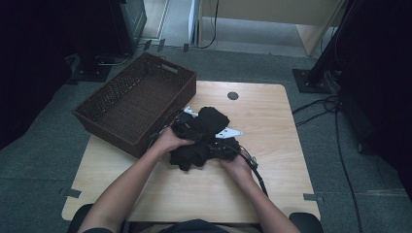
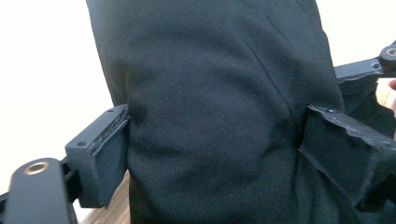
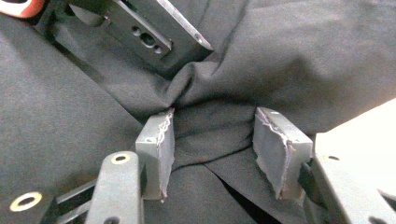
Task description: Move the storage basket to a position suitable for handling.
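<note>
While the brown wicker basket [image 1: 131,104] sits at the table's [image 1: 272,160] left edge, the left gripper [image 1: 187,127] squeezes a thick fold of the black cloth [image 1: 201,141] bunched mid-table, and the right gripper [image 1: 221,150] pinches another fold of it.

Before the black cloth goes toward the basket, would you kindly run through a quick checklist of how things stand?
1. Left gripper clamped on the black cloth: ok, both pads press a thick bundle.
2. Right gripper gripping it: cannot tell; a fold lies between the pads, the right pad looks slightly clear.
3. Cloth gathered: ok, bunched in a heap on the table.
4. Wicker basket ready: ok, no contents visible, beside the cloth.
5. Cables clear of the cloth: cannot tell.
</note>
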Available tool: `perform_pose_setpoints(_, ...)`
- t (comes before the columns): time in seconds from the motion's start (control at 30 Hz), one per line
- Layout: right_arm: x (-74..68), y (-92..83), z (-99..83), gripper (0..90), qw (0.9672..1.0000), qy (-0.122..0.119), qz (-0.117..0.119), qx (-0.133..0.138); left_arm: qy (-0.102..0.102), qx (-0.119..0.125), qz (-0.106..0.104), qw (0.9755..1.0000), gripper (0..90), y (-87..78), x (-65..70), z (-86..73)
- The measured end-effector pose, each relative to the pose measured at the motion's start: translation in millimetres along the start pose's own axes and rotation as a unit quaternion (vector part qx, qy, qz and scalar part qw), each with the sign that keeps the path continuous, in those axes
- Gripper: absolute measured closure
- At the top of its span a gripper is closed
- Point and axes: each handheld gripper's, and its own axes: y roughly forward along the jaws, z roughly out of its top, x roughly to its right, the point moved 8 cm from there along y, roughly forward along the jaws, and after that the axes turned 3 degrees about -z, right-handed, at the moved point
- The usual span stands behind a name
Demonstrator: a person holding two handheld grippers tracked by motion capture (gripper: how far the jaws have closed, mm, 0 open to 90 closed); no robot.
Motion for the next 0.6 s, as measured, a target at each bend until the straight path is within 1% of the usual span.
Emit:
perform_pose_setpoints(0.03, -0.1, 0.1, 0.1, 48.5, 1.0, 0.001, 0.0, -0.001, 0.004, 0.0, 0.001, 1.0, 13.9, -1.1, 2.2, 0.6)
perform_pose_setpoints(0.07, -0.2, 0.2, 0.3, 48.5, 1.0, 0.002, 0.001, -0.001, 0.004, 0.0, 0.001, 1.0, 16.9, -1.1, 2.2, 0.6)
perform_pose_setpoints(0.1, 0.1, 0.5, 0.5, 48.5, 1.0, 0.001, 0.001, 0.0, 0.02, 0.001, 0.011, 0.9997, 20.9, -1.7, 6.5, 1.6)
perform_pose_setpoints(0.13, 0.3, 0.7, 0.7, 48.5, 1.0, 0.0, 0.0, 0.0, 0.027, 0.0, 0.015, 0.9995, 22.8, -1.8, 7.3, 1.9)
perform_pose_setpoints(0.27, 0.0, 1.3, 1.1, 48.4, 1.0, -0.001, 0.002, 0.0, 0.027, 0.003, 0.02, 0.9994, 35.6, -3.1, 7.6, 3.3)
perform_pose_setpoints(0.3, 0.0, 1.3, 1.1, 48.4, 1.0, -0.001, 0.002, 0.0, 0.025, 0.008, 0.025, 0.9993, 40.8, -5.3, 7.3, 4.2)
perform_pose_setpoints(0.33, 0.0, 1.3, 1.1, 48.4, 1.0, -0.001, 0.002, 0.0, 0.025, 0.008, 0.025, 0.9993, 44.9, -5.3, 7.3, 4.2)
perform_pose_setpoints(0.37, -0.1, 1.4, 1.2, 48.4, 1.0, -0.001, 0.001, 0.0, 0.032, 0.015, 0.028, 0.999, 47.1, -6.2, 8.0, 3.6)
perform_pose_setpoints(0.43, -0.1, 1.4, 1.2, 48.4, 1.0, -0.001, 0.002, 0.0, 0.034, 0.018, 0.031, 0.9988, 52.0, -7.0, 8.1, 3.5)
perform_pose_setpoints(0.47, -0.2, 1.3, 1.1, 48.5, 1.0, 0.0, 0.003, 0.0, 0.031, 0.024, 0.034, 0.9987, 55.2, -8.3, 8.3, 3.8)
perform_pose_setpoints(0.5, -0.2, 1.3, 1.1, 48.5, 1.0, 0.0, 0.003, 0.0, 0.031, 0.024, 0.034, 0.9987, 57.3, -8.3, 8.3, 3.8)
perform_pose_setpoints(0.53, -0.2, 1.5, 1.2, 48.4, 1.0, 0.0, 0.002, 0.0, 0.025, 0.024, 0.036, 0.9988, 59.2, -9.2, 7.6, 4.4)
perform_pose_setpoints(0.57, -0.2, 1.5, 1.2, 48.4, 1.0, 0.0, 0.002, 0.0, 0.025, 0.024, 0.036, 0.9988, 59.7, -9.2, 7.6, 4.4)
perform_pose_setpoints(0.6, -0.1, 1.4, 1.3, 48.4, 1.0, 0.0, 0.002, 0.0, 0.017, 0.02, 0.037, 0.999, 59.7, -9.1, 7.4, 4.9)
